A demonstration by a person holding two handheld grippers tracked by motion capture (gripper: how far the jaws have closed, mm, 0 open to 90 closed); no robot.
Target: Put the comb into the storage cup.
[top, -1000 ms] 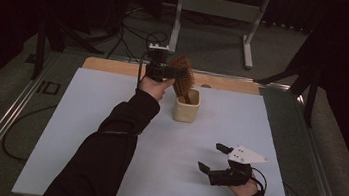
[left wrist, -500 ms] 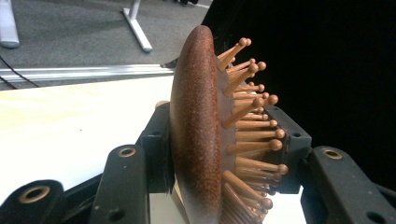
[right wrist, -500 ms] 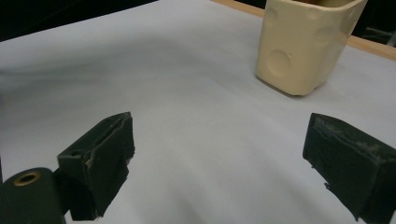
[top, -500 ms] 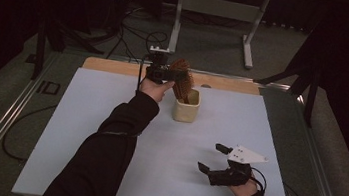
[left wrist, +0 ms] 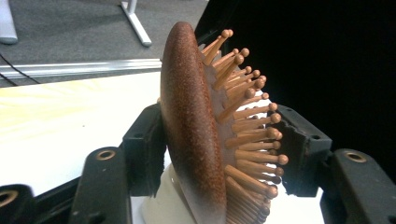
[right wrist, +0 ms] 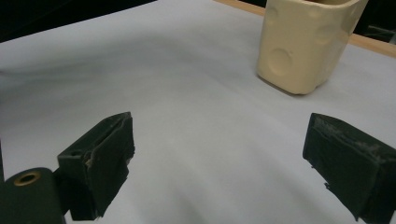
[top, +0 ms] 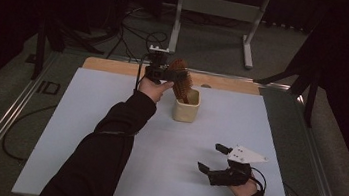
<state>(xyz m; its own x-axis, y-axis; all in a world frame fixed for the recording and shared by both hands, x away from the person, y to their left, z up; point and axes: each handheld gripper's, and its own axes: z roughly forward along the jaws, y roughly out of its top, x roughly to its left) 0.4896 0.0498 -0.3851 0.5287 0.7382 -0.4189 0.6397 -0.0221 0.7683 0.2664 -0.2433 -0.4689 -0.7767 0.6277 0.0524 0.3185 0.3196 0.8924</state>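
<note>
1. The left hand-held gripper (top: 161, 72) is held at the far side of the table (top: 109, 120), above and just to the left of a cream cup (top: 186, 107)
2. A brown hairbrush (left wrist: 205, 135) stands between its jaws, with the smooth rounded back turned to the left jaw and the ball-tipped bristles turned to the right jaw
3. In the left gripper view the left jaw lies against the brush's back, while the right jaw stands at the bristle tips; whether it still touches them cannot be told
4. These jaws have just been opening, with the hairbrush between them
5. The lower end of the hairbrush goes down into the cream cup, which sits directly below the left hand-held gripper; in the high view the brush head leans out over the cup's rim towards that gripper
6. The left hand (top: 153, 89) grips the tool from beneath, its dark sleeve (top: 100, 154) running back across the table to the near edge
7. The right hand-held gripper (top: 213, 159) rests low at the near right part of the table, well apart from the cup and the hairbrush
8. Its jaws are spread wide with nothing between them; bare white table shows in the gap
9. From the right hand-held gripper the cream cup stands ahead and a little to the right, upright, with round dimples in its wall (right wrist: 303, 46)
10. A wooden strip (top: 116, 66) runs along the table's far edge, just behind the left hand-held gripper
</note>
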